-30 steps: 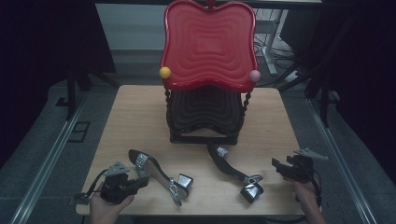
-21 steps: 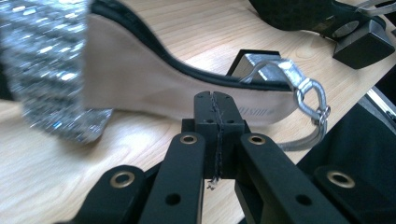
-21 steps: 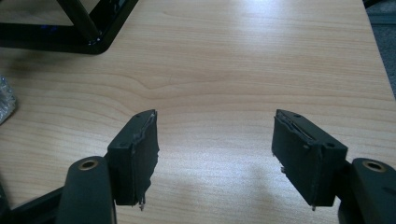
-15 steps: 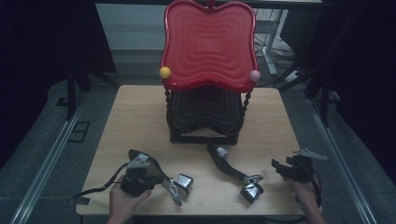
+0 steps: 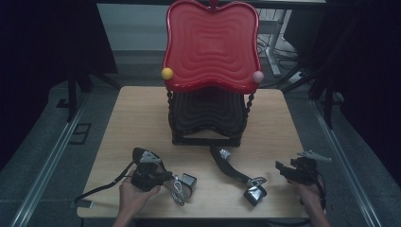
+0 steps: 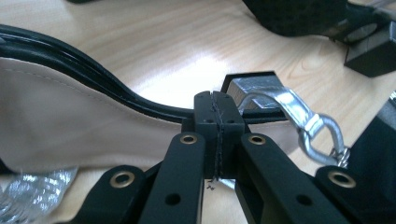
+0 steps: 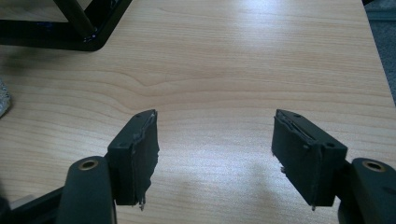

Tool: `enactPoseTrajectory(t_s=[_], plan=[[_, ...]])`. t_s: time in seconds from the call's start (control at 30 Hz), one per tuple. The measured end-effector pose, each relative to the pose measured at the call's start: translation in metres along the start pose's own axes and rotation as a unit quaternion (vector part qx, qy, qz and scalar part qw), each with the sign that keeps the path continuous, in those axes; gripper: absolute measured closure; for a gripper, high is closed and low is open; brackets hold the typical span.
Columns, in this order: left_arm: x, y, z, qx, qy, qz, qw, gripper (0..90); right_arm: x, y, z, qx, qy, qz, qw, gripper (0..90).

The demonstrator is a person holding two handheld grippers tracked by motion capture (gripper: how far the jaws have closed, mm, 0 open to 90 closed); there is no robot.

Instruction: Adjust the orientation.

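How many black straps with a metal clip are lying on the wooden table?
2. One strap lies at the front left, by the left tongs; the other strap lies right of centre, running from the black stand toward the front edge.

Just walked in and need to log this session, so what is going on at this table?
A person sits at a wooden table with a claw in each hand. The left claw is shut, its tip against the edge of a black strap near its metal clasp; whether it pinches the strap is hard to tell. The right claw is open over bare table, holding nothing. A second strap lies between the hands, and a red tiered tray stand stands behind.
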State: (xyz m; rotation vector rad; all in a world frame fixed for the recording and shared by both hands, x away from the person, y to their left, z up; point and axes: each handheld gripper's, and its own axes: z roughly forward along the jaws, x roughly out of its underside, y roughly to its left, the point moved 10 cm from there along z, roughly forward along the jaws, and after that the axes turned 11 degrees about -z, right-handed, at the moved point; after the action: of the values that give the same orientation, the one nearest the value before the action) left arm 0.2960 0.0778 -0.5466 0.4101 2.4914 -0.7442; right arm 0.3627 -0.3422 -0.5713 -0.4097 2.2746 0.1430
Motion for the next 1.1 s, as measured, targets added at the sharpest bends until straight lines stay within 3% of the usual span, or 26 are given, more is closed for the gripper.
enactPoseTrajectory(t_s=[0.17, 0.2, 0.27, 0.53, 0.73, 0.87, 1.1], plan=[[-0.012, 0.005, 0.025, 0.016, 0.018, -0.017, 0.9996, 90.0, 0.0, -0.001, -0.001, 0.002, 0.0, 0.001, 1.0, 32.1], [-0.019, 0.007, 0.032, 0.023, 0.014, -0.029, 0.9992, 90.0, 0.001, -0.001, -0.001, 0.003, -0.001, 0.002, 1.0, 32.2], [-0.021, 0.009, 0.034, 0.016, 0.014, -0.029, 0.9993, 90.0, 0.001, -0.002, -0.002, 0.004, -0.001, 0.003, 1.0, 32.2], [-0.045, 0.001, 0.011, 0.013, -0.01, -0.014, 0.9998, 90.0, 0.002, -0.004, -0.003, 0.006, 0.0, 0.004, 1.0, 32.3], [-0.055, -0.014, 0.012, 0.019, -0.008, -0.005, 0.9998, 89.9, 0.002, -0.002, -0.003, 0.005, 0.0, 0.003, 1.0, 32.3], [-0.061, -0.024, 0.026, 0.018, 0.001, 0.005, 0.9998, 89.9, 0.002, -0.003, -0.002, 0.004, 0.001, 0.004, 1.0, 32.3], [-0.069, -0.033, 0.06, 0.017, 0.024, -0.003, 0.9996, 89.9, 0.004, -0.004, -0.002, 0.006, 0.003, 0.003, 1.0, 32.4]])
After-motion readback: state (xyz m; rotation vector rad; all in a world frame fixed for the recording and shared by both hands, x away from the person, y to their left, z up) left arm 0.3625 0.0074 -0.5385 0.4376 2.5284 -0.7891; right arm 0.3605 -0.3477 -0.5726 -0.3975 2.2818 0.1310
